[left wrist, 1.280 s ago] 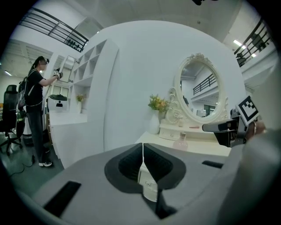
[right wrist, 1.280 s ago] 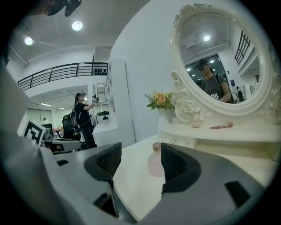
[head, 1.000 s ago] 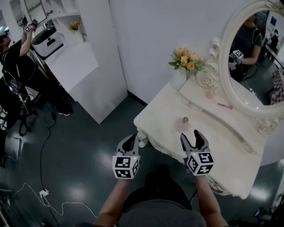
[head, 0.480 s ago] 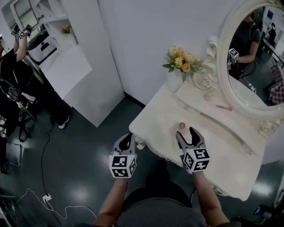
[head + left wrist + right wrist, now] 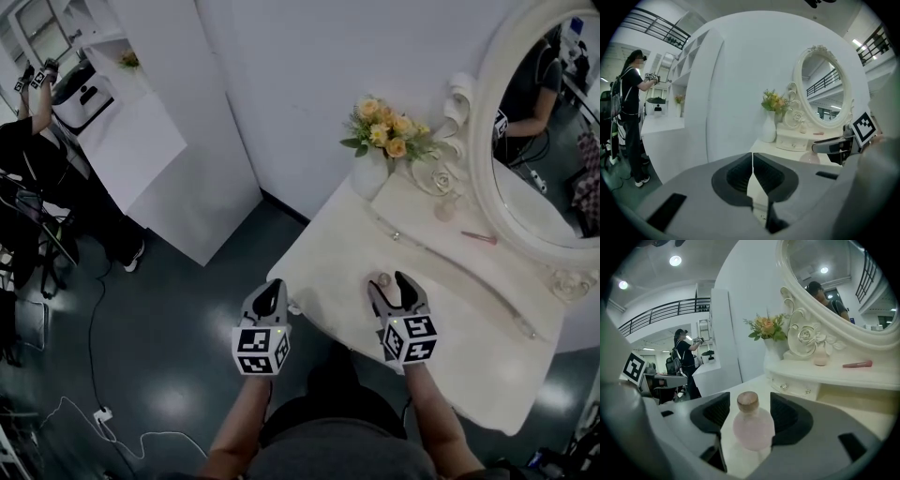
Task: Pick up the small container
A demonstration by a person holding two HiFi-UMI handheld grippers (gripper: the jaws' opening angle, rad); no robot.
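bottle, small and pink, stands near the dresser's front edge, between the right gripper's wide-spread jaws, which are not closed on it. left gripper hovers just off the dresser's corner, jaws pressed together, empty.

Staged dressing corner in a hall: vanity table, oval mirror, flower vase, mezzanine railing.

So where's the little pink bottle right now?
In the right gripper view, the bottle stands on the table, between the right gripper's open jaws, near the table's front edge.
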